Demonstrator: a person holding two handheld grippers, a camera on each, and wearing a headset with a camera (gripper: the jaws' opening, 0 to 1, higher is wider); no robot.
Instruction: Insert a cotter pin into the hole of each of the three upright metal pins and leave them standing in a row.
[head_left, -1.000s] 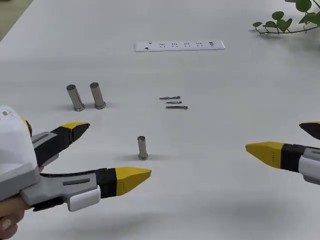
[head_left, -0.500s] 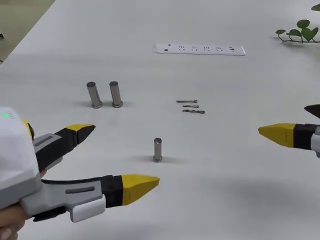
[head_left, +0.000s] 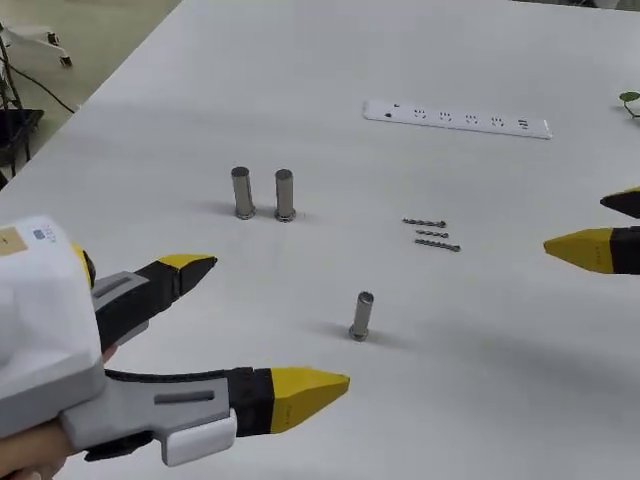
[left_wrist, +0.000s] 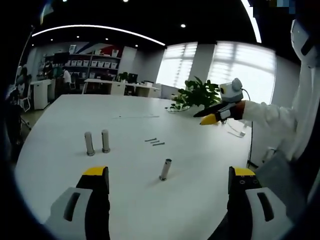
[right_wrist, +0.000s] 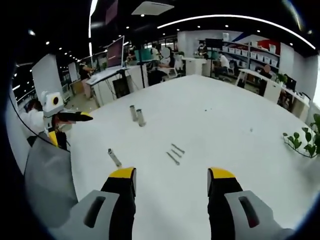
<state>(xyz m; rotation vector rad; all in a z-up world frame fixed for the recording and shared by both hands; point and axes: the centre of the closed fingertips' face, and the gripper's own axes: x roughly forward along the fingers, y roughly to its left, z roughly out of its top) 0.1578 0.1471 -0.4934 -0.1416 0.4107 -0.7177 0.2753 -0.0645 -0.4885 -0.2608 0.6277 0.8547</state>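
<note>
Two upright metal pins (head_left: 241, 192) (head_left: 284, 194) stand side by side at the left; they show in the left gripper view as pins (left_wrist: 89, 143) (left_wrist: 105, 141) and in the right gripper view as pins (right_wrist: 133, 113) (right_wrist: 140, 117). A third pin (head_left: 362, 315) (left_wrist: 165, 169) (right_wrist: 114, 157) stands alone nearer me. Three cotter pins (head_left: 431, 234) (left_wrist: 154, 142) (right_wrist: 174, 152) lie in a small group on the white table (head_left: 330, 60). My left gripper (head_left: 266, 326) (left_wrist: 169, 179) hovers open at the lower left, short of the lone pin. At the right edge my right gripper (head_left: 610, 222) (right_wrist: 171, 181) is open and holds nothing.
A white power strip (head_left: 457, 117) lies at the far side of the table. A green plant (right_wrist: 303, 139) (left_wrist: 197, 94) grows at the table's right end. Beyond the table lies an office with desks and people.
The head camera has swung left, so everything sits further right in the picture. The right gripper has slid toward the right edge. The pins and cotter pins have not moved on the table.
</note>
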